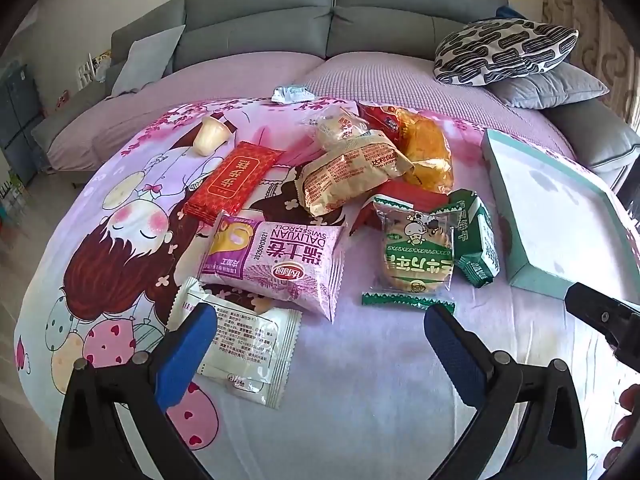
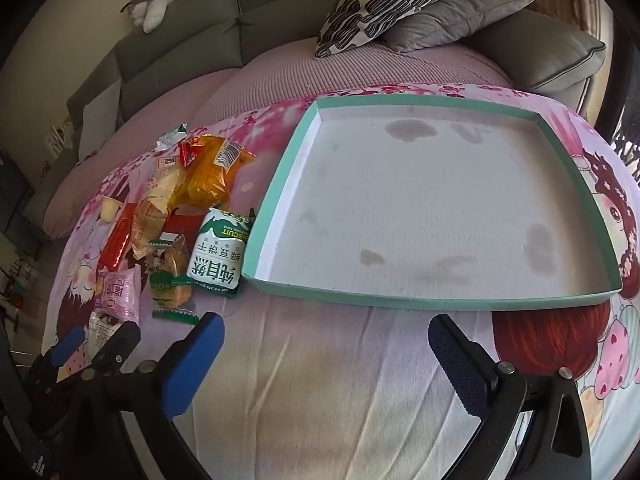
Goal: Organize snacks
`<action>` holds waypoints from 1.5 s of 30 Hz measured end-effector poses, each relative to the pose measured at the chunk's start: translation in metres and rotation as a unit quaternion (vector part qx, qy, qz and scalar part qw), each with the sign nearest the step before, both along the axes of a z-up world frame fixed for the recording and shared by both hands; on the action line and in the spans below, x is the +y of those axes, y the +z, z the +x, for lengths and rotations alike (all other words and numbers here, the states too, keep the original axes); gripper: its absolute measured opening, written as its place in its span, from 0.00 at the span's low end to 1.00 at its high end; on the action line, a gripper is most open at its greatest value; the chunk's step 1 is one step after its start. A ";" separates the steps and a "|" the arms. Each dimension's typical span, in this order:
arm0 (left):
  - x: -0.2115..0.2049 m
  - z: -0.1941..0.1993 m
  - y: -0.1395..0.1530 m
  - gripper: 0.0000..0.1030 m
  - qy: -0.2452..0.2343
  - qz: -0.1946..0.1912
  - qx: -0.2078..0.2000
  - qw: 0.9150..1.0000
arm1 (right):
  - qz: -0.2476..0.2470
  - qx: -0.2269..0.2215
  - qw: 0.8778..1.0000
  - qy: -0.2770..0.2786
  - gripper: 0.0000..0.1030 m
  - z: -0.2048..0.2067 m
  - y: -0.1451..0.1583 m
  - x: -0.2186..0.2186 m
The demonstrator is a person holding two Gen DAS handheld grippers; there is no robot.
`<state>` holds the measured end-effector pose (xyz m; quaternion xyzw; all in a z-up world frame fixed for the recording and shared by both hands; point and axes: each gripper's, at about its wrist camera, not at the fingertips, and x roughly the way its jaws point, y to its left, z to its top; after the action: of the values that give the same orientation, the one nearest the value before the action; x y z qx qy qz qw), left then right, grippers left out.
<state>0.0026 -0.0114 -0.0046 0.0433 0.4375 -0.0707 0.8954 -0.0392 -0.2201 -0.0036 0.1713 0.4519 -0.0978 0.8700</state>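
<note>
Nothing sorted yet: I see tray (image 2: 432, 208) bare at cloth's right edge, snack pile (image 1: 320, 200) loose toward left. Left gripper (image 1: 320, 320), right gripper (image 2: 326, 338) both spread, holding nothing.

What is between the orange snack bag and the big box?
Nothing. In the right wrist view, only bare pink blanket lies between the orange bag and the teal box.

Daylight fills both views, coming from the right edge, where a patterned curtain (image 1: 580, 12) glows. The left wrist picture is bright and slightly washed out; the white floor of the shallow teal-rimmed cardboard tray (image 1: 516, 264) glares there. The right wrist picture is dimmer and warmer. Both fisheye views bend straight lines and darken to black corners; focus is fairly sharp.
</note>
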 end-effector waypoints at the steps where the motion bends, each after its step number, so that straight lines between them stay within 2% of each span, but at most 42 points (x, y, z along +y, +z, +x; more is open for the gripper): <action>1: 0.000 0.000 0.000 1.00 -0.001 0.000 -0.001 1.000 | 0.001 -0.001 1.000 -0.002 1.00 -0.001 -0.001 -0.001; 11: -0.003 -0.004 0.005 1.00 -0.006 -0.004 -0.021 1.000 | 0.003 -0.002 1.000 -0.002 1.00 -0.002 -0.002 -0.003; 34: -0.005 -0.003 0.002 1.00 0.001 -0.001 -0.024 1.000 | 0.003 0.003 1.000 -0.005 1.00 -0.001 -0.002 -0.005; 39: 0.000 -0.003 0.004 1.00 0.007 -0.016 -0.027 0.999 | 0.001 0.006 1.000 -0.006 1.00 0.000 -0.003 -0.004; 45: 0.000 -0.003 0.003 1.00 0.007 -0.013 -0.029 0.999 | -0.001 0.008 1.000 -0.005 1.00 0.001 -0.004 -0.003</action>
<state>-0.0001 -0.0117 -0.0014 0.0310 0.4111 -0.0692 0.9084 -0.0377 -0.2232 -0.0080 0.1718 0.4575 -0.1040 0.8662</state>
